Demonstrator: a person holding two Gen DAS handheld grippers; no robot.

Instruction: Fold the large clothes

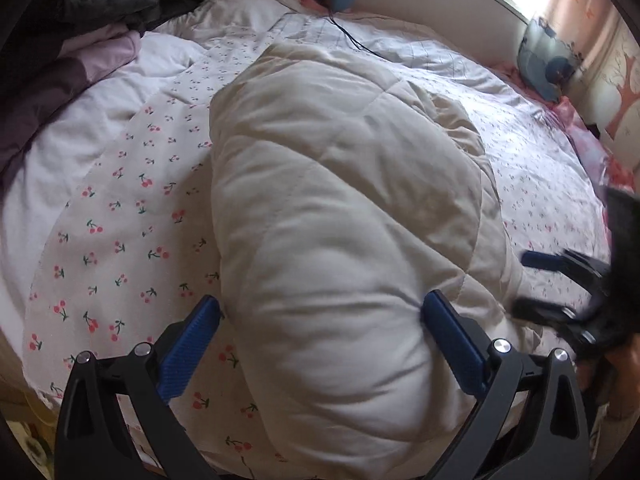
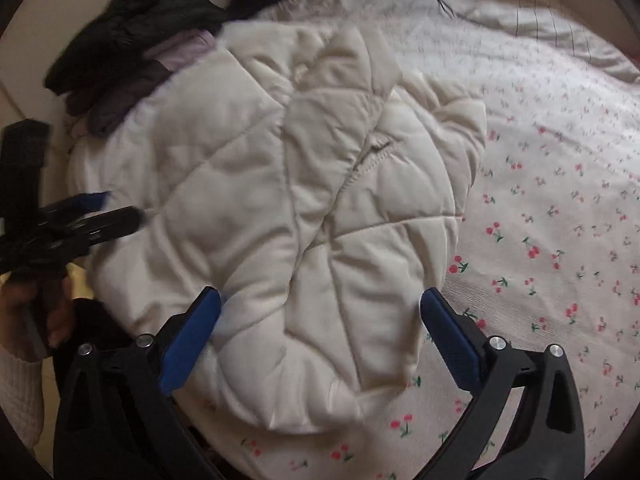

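Observation:
A cream quilted padded jacket (image 1: 340,208) lies in a thick folded bundle on the cherry-print bedspread (image 1: 120,220). My left gripper (image 1: 322,312) stands open, its blue fingers on either side of the bundle's near end. In the right wrist view the same jacket (image 2: 280,200) fills the middle, and my right gripper (image 2: 320,304) is open over its near edge. The right gripper (image 1: 532,284) also shows blurred at the right of the left wrist view, beside the jacket. The left gripper (image 2: 108,208) appears blurred at the left of the right wrist view.
Dark and lilac clothes (image 1: 80,32) are piled at the bed's far left. A thin black cable (image 1: 352,36) runs across the bedding near the pillows (image 1: 548,60). A hand (image 2: 36,312) with a white sleeve holds the left gripper. Floral bedspread (image 2: 552,240) lies open to the right.

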